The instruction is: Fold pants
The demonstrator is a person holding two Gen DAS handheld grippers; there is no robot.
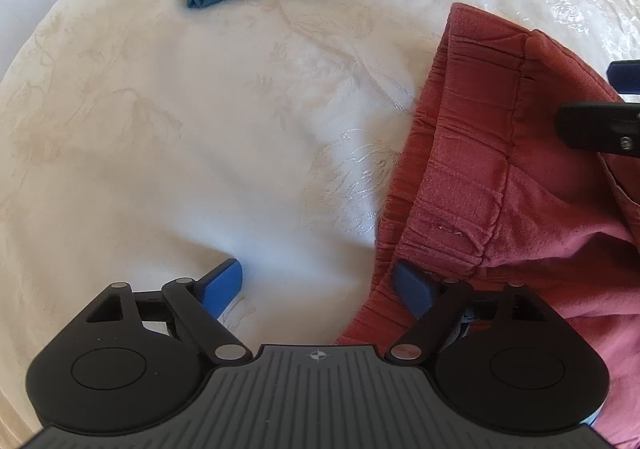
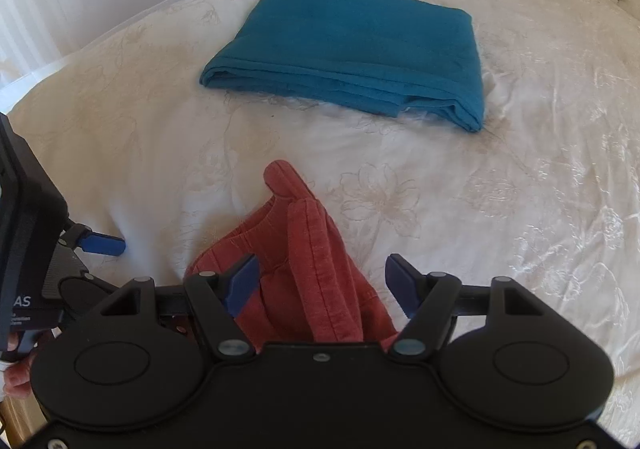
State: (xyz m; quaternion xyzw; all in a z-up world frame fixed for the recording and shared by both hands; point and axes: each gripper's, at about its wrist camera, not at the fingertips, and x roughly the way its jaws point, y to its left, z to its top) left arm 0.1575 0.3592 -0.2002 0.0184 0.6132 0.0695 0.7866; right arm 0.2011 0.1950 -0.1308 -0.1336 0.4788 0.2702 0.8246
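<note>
**Rust pants lying bunched, both tools gaping: a one-layer pinch is the danger**

The bed, under its cream floral cover, is carrying everything here. Toward the far side the teal folded garment is sitting square and finished, well apart from the work.

The rust-red pants are lying nearer, on the cover, crumpled rather than flat: in the left wrist view the gathered waistband is running up the right half of the picture, and in the right wrist view a ridge of the same cloth is humping up between the blue fingers.

The left tool is standing wide open, holding nothing; its right finger is sitting over the waistband edge while its left finger is hovering over bare cover. The right tool is likewise spread open and empty, straddling the raised fold.

What may be going wrong from here, in my judgement:

- The left tool is lining up half on, half off the cloth, so closing could catch only one layer of the waistband, or the bed cover along with it.
- The right tool is sitting over a heaped ridge; gripping there could lock in the wrinkle and give a lopsided fold.
- The two tools are working close together, so a crossing move could knock one against the other.
- The soft bed is giving underneath, so pressing down could bury a finger in the cover.
</note>
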